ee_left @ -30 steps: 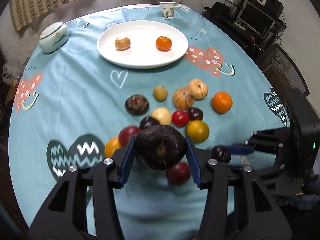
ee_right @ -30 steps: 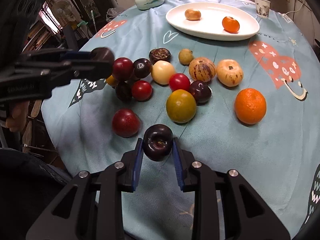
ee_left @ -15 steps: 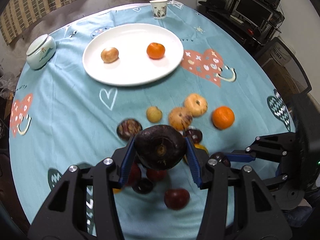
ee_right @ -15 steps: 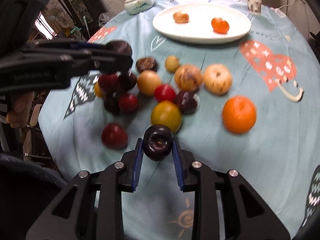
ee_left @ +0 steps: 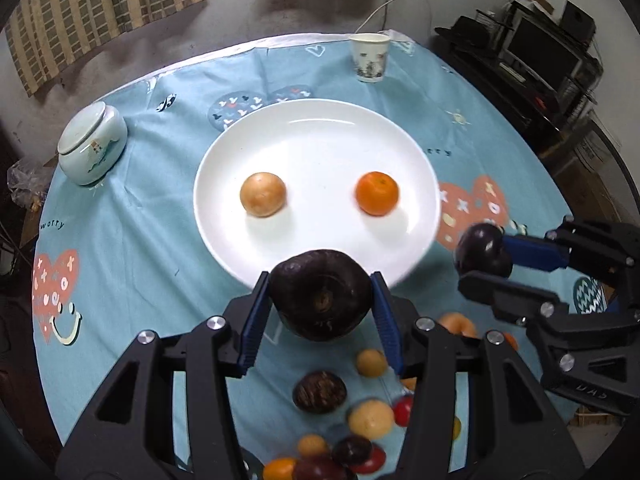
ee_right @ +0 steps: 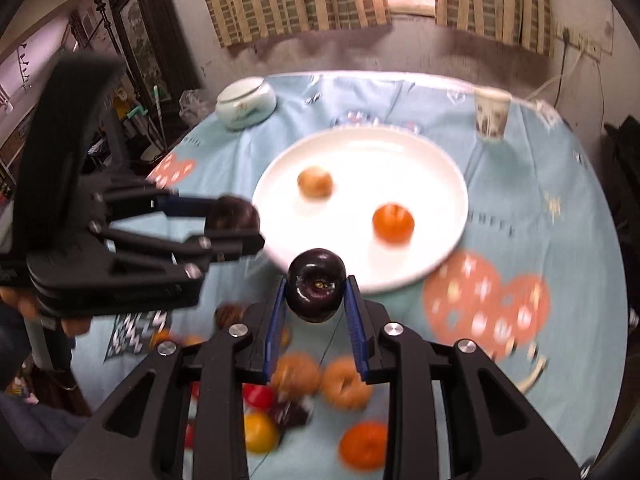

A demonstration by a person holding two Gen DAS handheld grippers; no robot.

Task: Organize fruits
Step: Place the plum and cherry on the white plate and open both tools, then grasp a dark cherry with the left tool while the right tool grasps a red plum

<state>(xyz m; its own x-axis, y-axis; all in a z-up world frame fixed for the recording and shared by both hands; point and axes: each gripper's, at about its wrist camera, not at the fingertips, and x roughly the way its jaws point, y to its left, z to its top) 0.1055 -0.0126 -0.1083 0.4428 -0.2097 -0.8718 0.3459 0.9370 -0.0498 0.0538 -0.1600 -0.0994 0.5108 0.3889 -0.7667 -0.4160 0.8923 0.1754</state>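
My left gripper is shut on a large dark brown fruit, held just over the near rim of the white plate. My right gripper is shut on a small dark purple plum, near the plate's front edge. On the plate lie a tan round fruit and a small orange. The right gripper with its plum shows at the right of the left wrist view. The left gripper with its fruit shows at the left of the right wrist view.
Several loose fruits lie on the blue tablecloth behind both grippers. A lidded ceramic jar stands at the left and a paper cup beyond the plate. Dark furniture with a monitor sits off the table's right edge.
Both grippers have carried their fruits away from the fruit pile and forward to the plate's near rim. The pile now lies beneath and behind the fingers.
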